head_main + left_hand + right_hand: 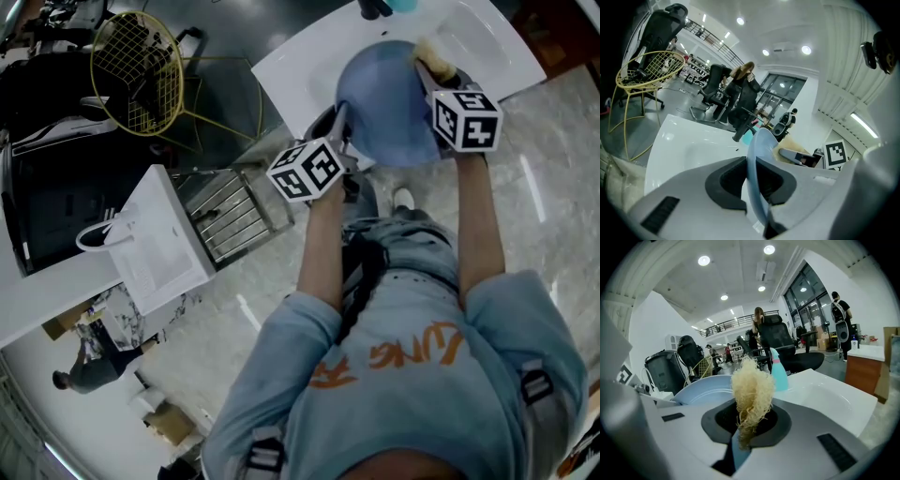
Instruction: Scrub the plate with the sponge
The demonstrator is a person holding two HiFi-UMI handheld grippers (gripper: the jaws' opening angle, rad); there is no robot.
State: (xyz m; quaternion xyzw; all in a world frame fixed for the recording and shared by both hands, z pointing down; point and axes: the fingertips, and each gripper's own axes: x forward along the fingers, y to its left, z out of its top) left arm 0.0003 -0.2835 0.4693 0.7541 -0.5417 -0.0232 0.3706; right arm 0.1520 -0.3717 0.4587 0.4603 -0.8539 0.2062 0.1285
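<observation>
A pale blue plate (389, 103) is held tilted over the white sink (487, 47). My left gripper (339, 127) is shut on its near left rim; in the left gripper view the plate (757, 159) stands edge-on between the jaws. My right gripper (424, 67) is shut on a yellowish fibrous sponge (433, 56), which rests at the plate's far right edge. In the right gripper view the sponge (751, 392) sticks up from the jaws, with the plate (705, 391) just left of it.
A teal spray bottle (779, 373) stands at the sink's back edge beside the dark faucet (373, 7). A yellow wire chair (141, 70) and a metal rack (230, 214) stand left of the sink. Another white basin (155, 239) lies at the left.
</observation>
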